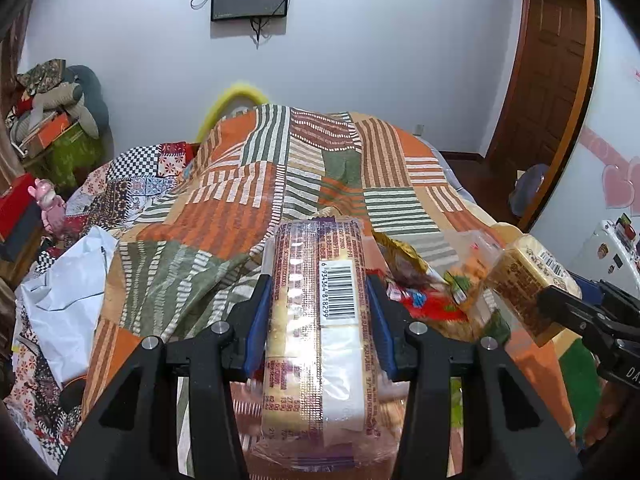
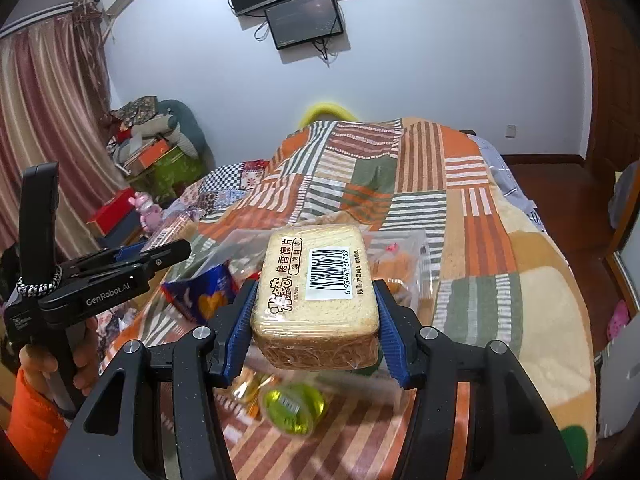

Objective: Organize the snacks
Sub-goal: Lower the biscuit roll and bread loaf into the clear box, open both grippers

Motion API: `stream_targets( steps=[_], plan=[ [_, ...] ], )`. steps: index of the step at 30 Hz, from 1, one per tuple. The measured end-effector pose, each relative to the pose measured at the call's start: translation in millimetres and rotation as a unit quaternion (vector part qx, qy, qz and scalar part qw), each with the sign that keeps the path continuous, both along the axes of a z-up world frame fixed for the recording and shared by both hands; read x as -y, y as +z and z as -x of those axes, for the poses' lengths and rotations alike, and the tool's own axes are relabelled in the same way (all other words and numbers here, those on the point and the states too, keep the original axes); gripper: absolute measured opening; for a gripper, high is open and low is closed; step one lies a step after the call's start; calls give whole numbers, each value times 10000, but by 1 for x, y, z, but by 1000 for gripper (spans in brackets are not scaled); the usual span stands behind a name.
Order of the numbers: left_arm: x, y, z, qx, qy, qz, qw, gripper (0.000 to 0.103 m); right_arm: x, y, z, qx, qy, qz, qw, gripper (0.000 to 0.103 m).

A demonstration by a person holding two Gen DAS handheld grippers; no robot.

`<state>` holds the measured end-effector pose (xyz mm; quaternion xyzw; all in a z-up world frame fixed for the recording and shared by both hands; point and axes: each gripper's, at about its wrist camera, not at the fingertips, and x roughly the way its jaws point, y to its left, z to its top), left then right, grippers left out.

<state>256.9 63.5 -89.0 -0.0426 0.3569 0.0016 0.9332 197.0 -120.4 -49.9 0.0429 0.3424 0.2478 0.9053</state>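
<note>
My left gripper (image 1: 318, 312) is shut on a long cracker sleeve (image 1: 320, 320) with a barcode, held above the bed. My right gripper (image 2: 316, 312) is shut on a pack of toasted bread slices (image 2: 316, 292), also held in the air; that pack shows at the right of the left wrist view (image 1: 528, 280). Below them a pile of snacks lies on the quilt: a blue bag (image 2: 204, 292), a clear bag of orange snacks (image 2: 396, 268), a green jelly cup (image 2: 292, 404), and red and yellow wrappers (image 1: 420, 300).
The patchwork quilt (image 1: 280, 184) covers the bed. A white plastic bag (image 1: 68, 300) lies at the left. Boxes, a pink toy (image 1: 50, 204) and cushions crowd the left side. A wooden door (image 1: 548, 80) stands at the right.
</note>
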Motion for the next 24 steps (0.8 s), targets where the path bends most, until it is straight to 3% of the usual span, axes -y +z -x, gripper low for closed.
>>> stream_targets(
  steps=[14,24],
  plan=[
    [-8,-31,-57,-510,-44,242,9984,45,-23,-19,-45,-298,-26,147,9994,52],
    [-11,-49,-68,-742,66,236,9969,46,-37,-30,-50,-355,52,479,9982,52]
  ],
)
